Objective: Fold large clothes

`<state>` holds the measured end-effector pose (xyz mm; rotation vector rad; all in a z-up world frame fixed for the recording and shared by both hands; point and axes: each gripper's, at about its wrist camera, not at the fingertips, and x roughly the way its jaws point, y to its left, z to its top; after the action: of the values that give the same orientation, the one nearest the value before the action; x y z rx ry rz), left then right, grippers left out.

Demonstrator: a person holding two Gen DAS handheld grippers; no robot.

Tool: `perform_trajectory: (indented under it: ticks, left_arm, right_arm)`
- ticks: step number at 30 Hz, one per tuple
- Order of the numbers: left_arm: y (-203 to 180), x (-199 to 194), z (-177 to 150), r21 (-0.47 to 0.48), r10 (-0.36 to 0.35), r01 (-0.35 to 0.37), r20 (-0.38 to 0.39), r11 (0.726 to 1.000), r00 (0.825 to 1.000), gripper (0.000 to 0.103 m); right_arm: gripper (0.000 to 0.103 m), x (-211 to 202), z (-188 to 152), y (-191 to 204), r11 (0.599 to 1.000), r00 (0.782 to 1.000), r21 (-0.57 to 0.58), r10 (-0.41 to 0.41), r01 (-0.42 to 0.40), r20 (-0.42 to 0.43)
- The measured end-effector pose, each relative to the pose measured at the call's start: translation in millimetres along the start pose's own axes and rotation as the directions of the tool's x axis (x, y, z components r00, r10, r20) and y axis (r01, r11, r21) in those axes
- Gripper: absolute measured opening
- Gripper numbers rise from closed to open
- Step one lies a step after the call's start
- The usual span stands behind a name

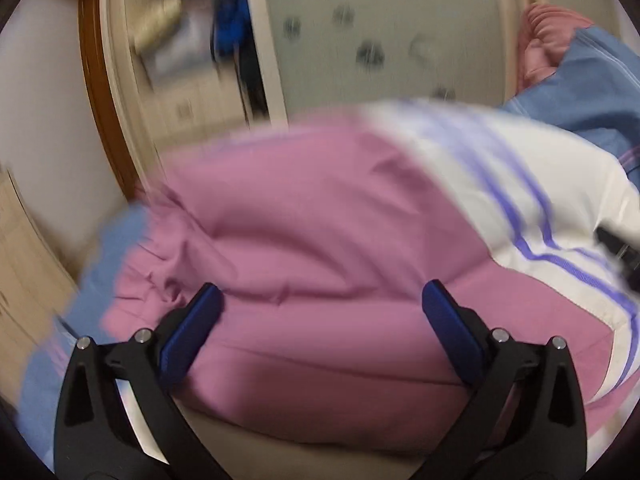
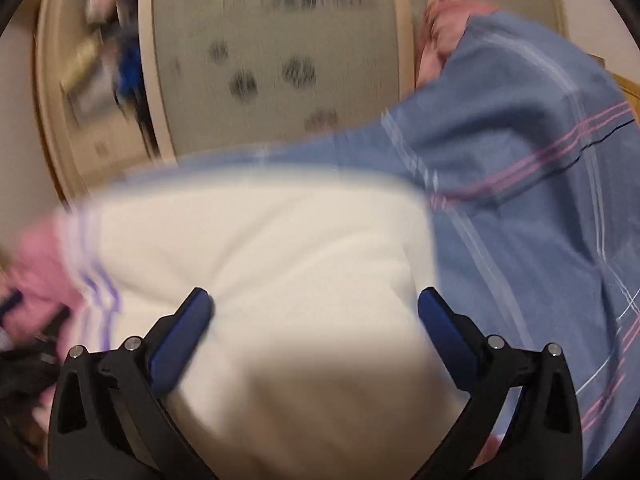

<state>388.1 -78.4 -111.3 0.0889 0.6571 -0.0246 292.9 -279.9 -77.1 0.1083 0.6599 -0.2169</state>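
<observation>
1. Garment (image 1: pixel 320 220) lies on the blue sheet (image 2: pixel 520 240), spread close under both cameras: pink panel before the left gripper (image 1: pixel 322 300), cream panel (image 2: pixel 260 260) before the right gripper (image 2: pixel 314 300).
2. Both grippers stand wide apart at the fingers, holding nothing; cloth sits between the blue pads (image 1: pixel 434 294) but is not pinched.
3. Both views are smeared with motion blur; edges and hems are hard to place.
4. Step in hand, as judged: getting a hold for a fold. Best done by finding a hem or corner on each side, pinching a single layer, lifting level, both ends together.
5. Risk: catching the sheet with the cloth.
6. Fabric looks soft and thick, bulging in rounded puffs with shallow creases; purple stripes (image 1: pixel 532 216) run where pink meets cream.
7. Sheet is thin and flat, with pink and white lines.
8. Behind: frosted door (image 2: pixel 280 60) with dark blotches.
</observation>
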Motion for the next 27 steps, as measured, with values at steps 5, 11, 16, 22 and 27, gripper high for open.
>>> perform_trajectory:
  ticks: [5,11,16,22,27]
  left_arm:
    - [0,3,-5,-0.034,-0.036,0.036,0.007,0.999,0.999,0.101]
    - [20,-45,-14,-0.078,-0.094,0.108,0.158,0.991,0.983,0.101]
    - [22,-171,-88,-0.028,-0.219,0.235,0.27,0.972,0.938,0.101]
    - [31,-171,-152,0.009,-0.253,0.259,-0.181,0.966,0.95,0.101]
    - [53,-194,-165,0.116,0.023,-0.004,-0.158,0.993,0.987,0.101]
  right_arm:
    - [0.102,-1,-3,-1,1.0,0.999,0.009,-0.005,0.005,0.036]
    - [0.102,-100,-27,-16,0.995,0.985,0.073,0.054,-0.066,0.161]
    - [0.102,-158,-115,-15,0.99,0.991,0.022,0.137,-0.137,0.0]
    - [0.102,-171,-150,10,0.983,0.97,-0.177,-0.087,0.047,-0.226]
    - [0.102,-214,-168,-26,0.943,0.96,-0.242,-0.259,0.227,-0.108]
